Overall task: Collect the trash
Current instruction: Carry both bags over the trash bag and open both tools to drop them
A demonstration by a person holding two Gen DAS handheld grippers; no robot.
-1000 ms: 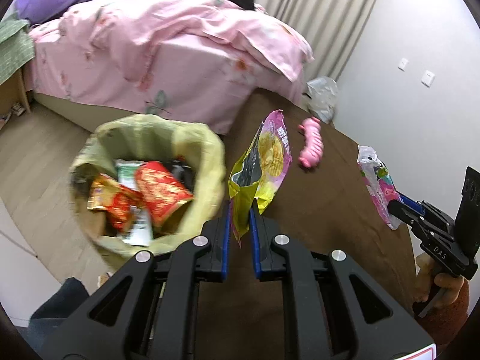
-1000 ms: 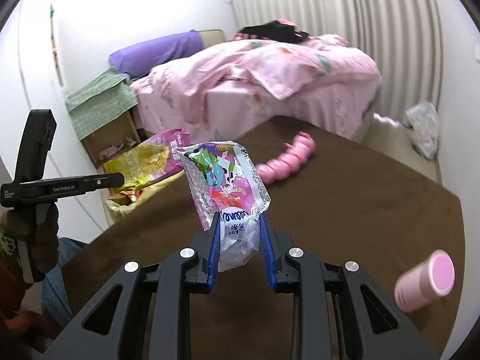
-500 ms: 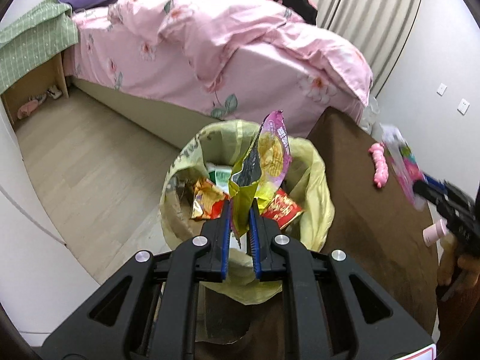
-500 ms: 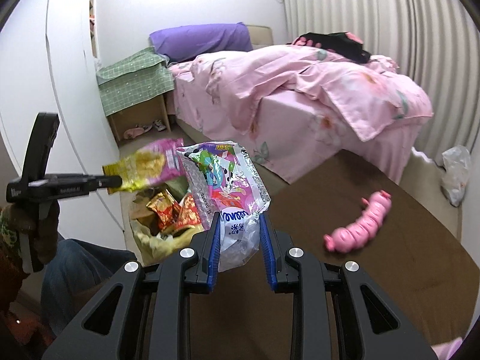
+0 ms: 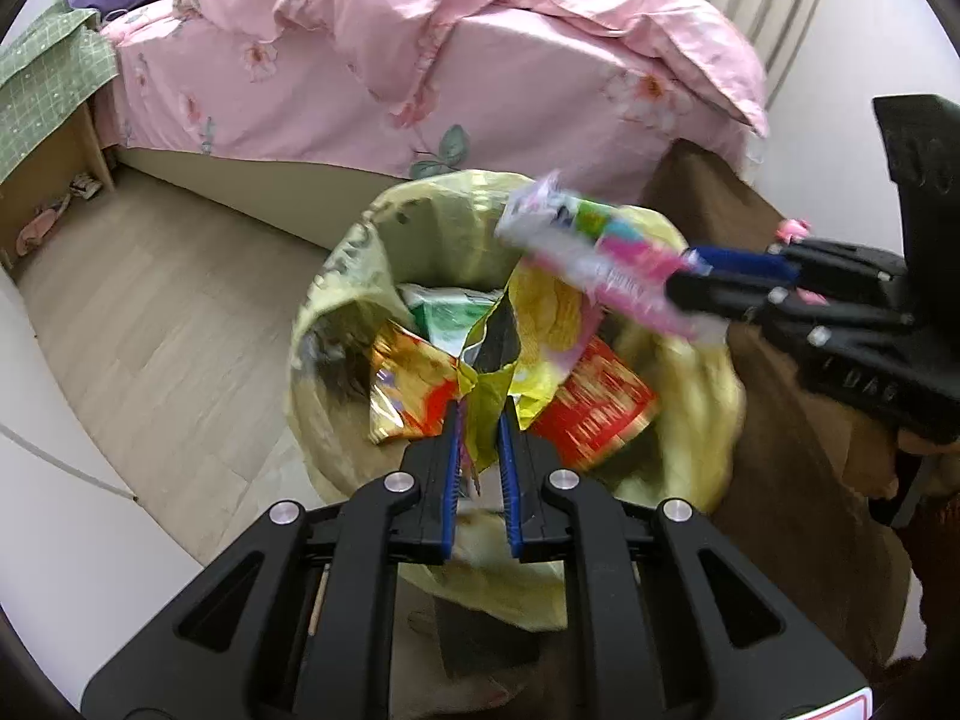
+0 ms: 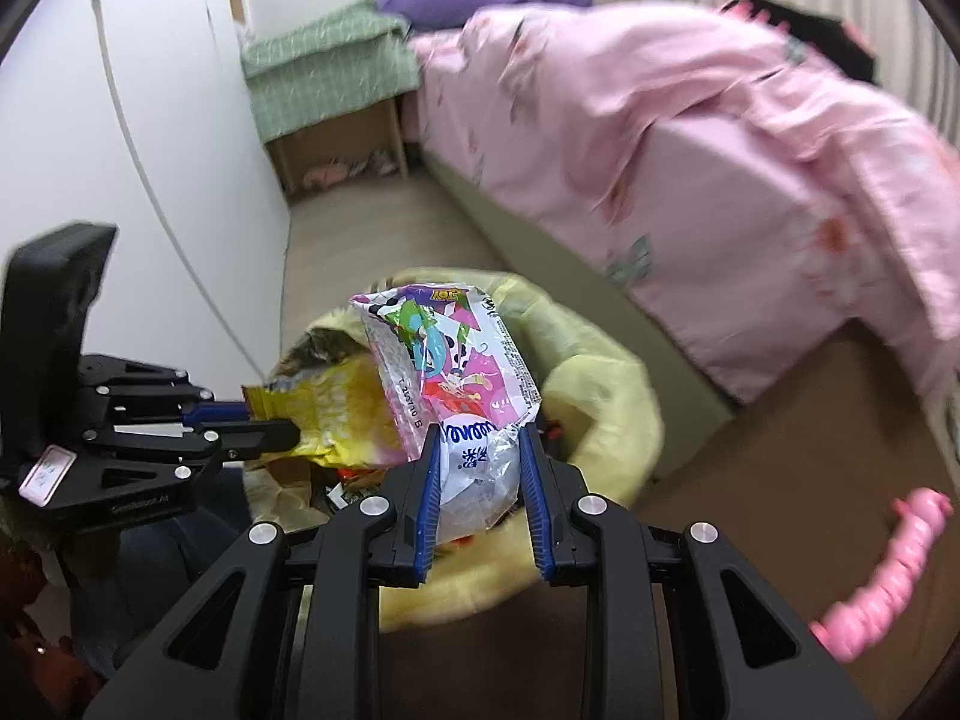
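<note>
Writing: "DAS" was moulded on the black body of the right gripper as seen from the left wrist; blue letters on the clear foot of its wrapper were mirrored and only partly legible; a white-and-pink sticker on the left gripper's side was too blurred to read
Left gripper: black plastic with blue pads; jaws pinched nearly together on the torn lower edge of a crinkled yellow-and-pink foil snack bag, which stood upright over the bin mouth
Right gripper: jaws moderately apart, clamped on the clear lower part of a glossy pink-and-white plastic wrapper with cartoon print; wrapper held above the bin, just beside the snack bag
Bin: round waste bin lined with a wrinkled pale yellow plastic bag, on the wood-look floor between bed and table; inside lay a shiny red-and-gold packet, an orange foil packet and a green-and-white packet
Table: brown surface touching the bin's side; a pink segmented caterpillar-shaped toy lay on it
Bed: rumpled pink floral quilt
</note>
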